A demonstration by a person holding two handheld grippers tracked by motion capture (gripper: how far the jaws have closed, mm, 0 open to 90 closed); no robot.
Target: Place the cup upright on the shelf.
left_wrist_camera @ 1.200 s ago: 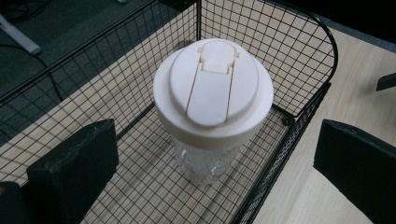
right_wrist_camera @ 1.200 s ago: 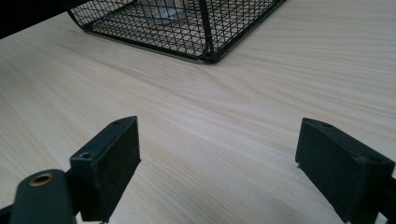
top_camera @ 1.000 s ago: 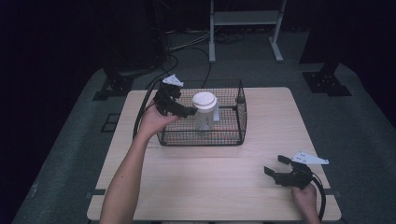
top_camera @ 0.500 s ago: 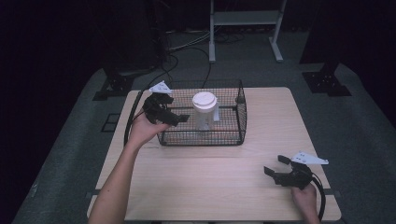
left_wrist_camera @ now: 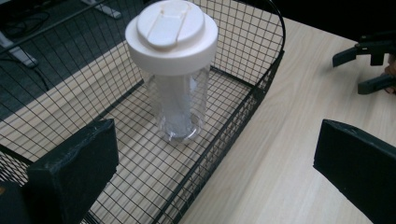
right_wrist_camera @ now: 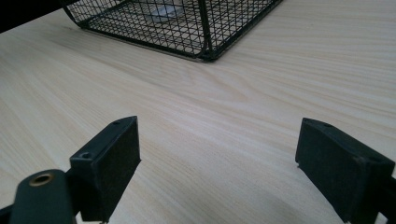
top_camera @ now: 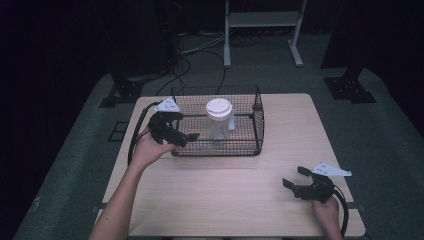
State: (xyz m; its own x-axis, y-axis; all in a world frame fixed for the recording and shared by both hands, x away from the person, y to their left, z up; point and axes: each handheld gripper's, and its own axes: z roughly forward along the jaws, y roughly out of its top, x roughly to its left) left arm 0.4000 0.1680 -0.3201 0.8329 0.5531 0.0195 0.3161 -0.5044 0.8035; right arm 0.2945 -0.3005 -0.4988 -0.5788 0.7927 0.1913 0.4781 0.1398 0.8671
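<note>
A clear tumbler (top_camera: 219,120) with a white lid stands upright inside a black wire basket (top_camera: 257,122) at the middle of the wooden table (top_camera: 225,195). My left gripper (top_camera: 182,129) hovers open at the basket's left front corner, apart from the tumbler. In the left gripper view the tumbler (left_wrist_camera: 175,84) stands beyond the wide-open left gripper (left_wrist_camera: 215,158), with the basket rim (left_wrist_camera: 261,79) running between the jaws. My right gripper (top_camera: 295,179) rests open near the table's front right; the right gripper (right_wrist_camera: 217,163) has only bare wood between its pads.
A black cable (top_camera: 135,135) loops from the left gripper along the table's left edge. The basket's near corner (right_wrist_camera: 205,42) lies well ahead of the right gripper. Beyond the table are dark stands and a white frame (top_camera: 262,20) on the floor.
My left gripper has drawn back from beside the tumbler, moving left and toward the person to the basket's left front corner. The tumbler stays standing. The right gripper has not moved.
</note>
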